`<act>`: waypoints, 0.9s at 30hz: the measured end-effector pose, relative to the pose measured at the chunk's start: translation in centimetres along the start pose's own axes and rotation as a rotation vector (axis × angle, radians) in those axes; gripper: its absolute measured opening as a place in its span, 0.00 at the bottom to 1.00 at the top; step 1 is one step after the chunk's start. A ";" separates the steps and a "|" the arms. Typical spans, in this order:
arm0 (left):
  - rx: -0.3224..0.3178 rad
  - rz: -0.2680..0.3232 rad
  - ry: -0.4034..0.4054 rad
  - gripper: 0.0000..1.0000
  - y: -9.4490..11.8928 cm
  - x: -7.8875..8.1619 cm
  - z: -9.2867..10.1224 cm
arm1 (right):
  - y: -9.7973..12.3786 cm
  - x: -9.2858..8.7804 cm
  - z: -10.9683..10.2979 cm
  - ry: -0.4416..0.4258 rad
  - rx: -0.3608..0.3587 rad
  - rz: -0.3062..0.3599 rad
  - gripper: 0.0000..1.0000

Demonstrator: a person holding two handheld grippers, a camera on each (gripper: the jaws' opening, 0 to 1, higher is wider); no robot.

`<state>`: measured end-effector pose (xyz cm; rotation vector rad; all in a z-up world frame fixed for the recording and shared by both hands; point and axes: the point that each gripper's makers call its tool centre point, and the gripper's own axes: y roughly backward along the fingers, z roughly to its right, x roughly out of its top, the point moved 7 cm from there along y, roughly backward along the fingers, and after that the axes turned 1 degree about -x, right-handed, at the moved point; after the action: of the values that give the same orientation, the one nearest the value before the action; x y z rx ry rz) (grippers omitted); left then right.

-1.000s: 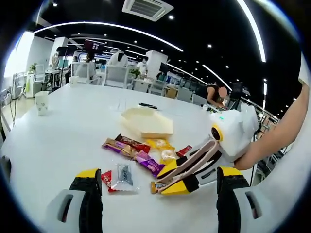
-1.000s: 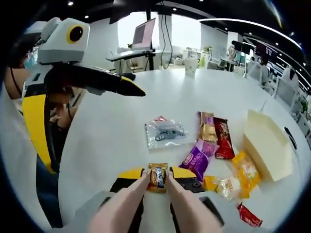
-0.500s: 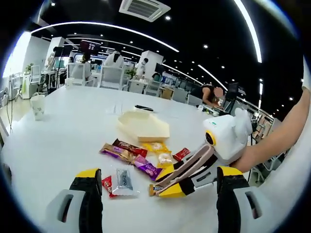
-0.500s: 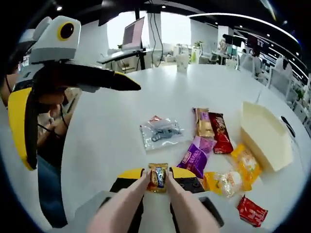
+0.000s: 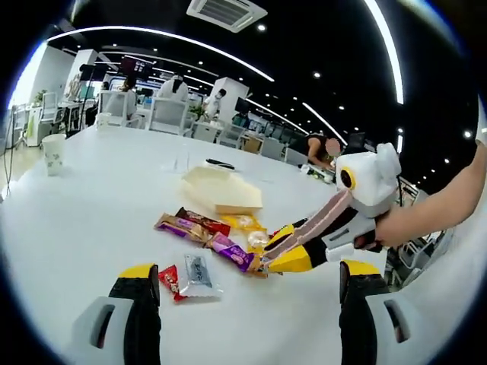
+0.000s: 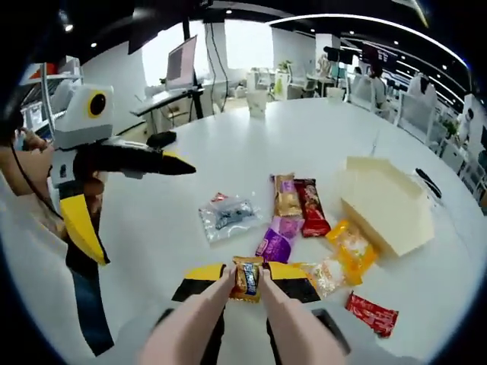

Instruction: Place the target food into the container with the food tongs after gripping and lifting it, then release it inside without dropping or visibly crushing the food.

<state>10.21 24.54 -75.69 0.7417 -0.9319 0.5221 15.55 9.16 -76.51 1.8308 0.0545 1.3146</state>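
While the left gripper point(image 5: 243, 304) idles w/ jaws wide apart near the clear plastic packet point(image 5: 196, 274), left gripper view shows the cream cardboard tray point(image 5: 221, 192) far behind the snack pile. Right gripper view: right gripper point(image 6: 246, 275), fitted w/ pink tong arms point(image 6: 199, 315), is clamped on the small gold-and-blue wrapped candy point(image 6: 246, 277), held upright off the white table point(image 6: 304, 144). Tray lies far-right of it, long axis running away; right hand nearer.

Brown-wrapped snack point(image 6: 246, 278) between tongs point(image 6: 247, 280)
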 end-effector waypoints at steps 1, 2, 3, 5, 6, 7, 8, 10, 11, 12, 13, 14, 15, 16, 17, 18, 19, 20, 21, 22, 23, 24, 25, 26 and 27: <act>-0.025 0.000 -0.010 0.99 -0.2 0.1 0.5 | 0.3 -0.1 0.5 -0.013 -0.028 0.006 0.19; -0.031 -0.006 -0.020 0.99 -0.3 0.1 0.6 | 0.5 -0.2 0.5 -0.010 -0.028 0.006 0.18; -0.030 -0.012 -0.034 0.99 -0.5 0.1 0.6 | 0.5 -0.2 0.6 -0.013 -0.024 0.007 0.18; -0.028 -0.012 -0.044 0.99 -0.7 0.0 0.5 | 0.7 -0.2 0.8 -0.013 -0.022 0.012 0.18; -0.021 -0.012 -0.041 0.99 -0.8 0.0 0.3 | 0.7 -0.1 0.9 -0.014 -0.020 0.009 0.18; -0.002 -0.011 -0.028 0.99 -0.9 0.0 0.2 | 1.0 0.0 1.0 -0.011 -0.018 0.006 0.18; 0.003 -0.009 -0.022 0.99 -0.9 0.0 0.2 | 1.5 0.3 1.2 -0.002 -0.022 0.013 0.18; 0.005 0.028 0.001 0.99 -1.0 0.5 0.5 | 1.7 0.6 1.5 -0.006 -0.021 0.025 0.18; 0.003 0.031 0.000 0.99 -1.1 0.6 0.6 | 2.0 0.8 1.8 -0.009 -0.029 0.036 0.18; 0.004 0.028 -0.003 0.99 -1.1 0.6 0.7 | 2.0 1.0 1.9 -0.007 -0.034 0.039 0.18; 0.005 0.024 -0.007 0.99 -1.2 0.5 0.8 | 2.2 1.0 2.0 -0.007 -0.035 0.040 0.18; 0.006 0.019 -0.013 0.99 -1.1 0.5 0.9 | 2.4 1.2 2.0 0.001 -0.036 0.041 0.18; 0.004 0.023 -0.015 0.99 -1.1 0.5 0.9 | 2.6 1.2 2.0 0.021 -0.042 0.041 0.18; 0.002 0.027 -0.013 0.99 -1.0 0.5 1.0 | 2.9 1.3 2.0 0.029 -0.043 0.040 0.18; -0.002 0.029 -0.013 0.99 -1.0 0.5 1.1 | 3.1 1.4 2.0 0.029 -0.044 0.042 0.18; -0.009 0.026 -0.020 0.99 -1.1 0.4 1.2 | 3.5 1.5 2.2 0.026 -0.049 0.048 0.18; -0.010 0.022 -0.025 0.99 -1.1 0.4 1.2 | 3.7 1.5 2.3 0.024 -0.053 0.052 0.18; -0.013 0.019 -0.028 0.99 -1.1 0.3 1.2 | 3.8 1.6 2.3 0.025 -0.053 0.053 0.18; -0.015 0.020 -0.029 0.99 -1.1 0.4 1.3 | 4.1 1.7 2.3 0.025 -0.054 0.054 0.18; -0.020 0.027 -0.029 0.99 -1.0 0.5 1.4 | 4.3 1.8 2.3 0.027 -0.056 0.059 0.18; -0.024 0.030 -0.031 0.99 -1.0 0.5 1.4 | 4.5 1.9 2.3 0.035 -0.057 0.063 0.18; -0.029 0.035 -0.037 0.99 -1.0 0.6 1.5 | 4.8 2.0 2.3 0.046 -0.057 0.063 0.18; -0.030 0.040 -0.040 0.99 -1.0 0.7 1.6 | 4.9 2.0 2.3 0.048 -0.058 0.065 0.19; -0.048 0.053 -0.050 0.99 -1.3 0.9 1.4 | 5.2 2.0 2.6 0.036 -0.063 0.079 0.19; -0.053 0.051 -0.053 0.99 -1.4 1.0 1.4 | 5.3 2.0 2.7 0.020 -0.068 0.086 0.19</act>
<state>10.93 22.68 -74.79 0.6883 -1.0127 0.5222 16.36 5.19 -71.76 1.7797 -0.0575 1.3777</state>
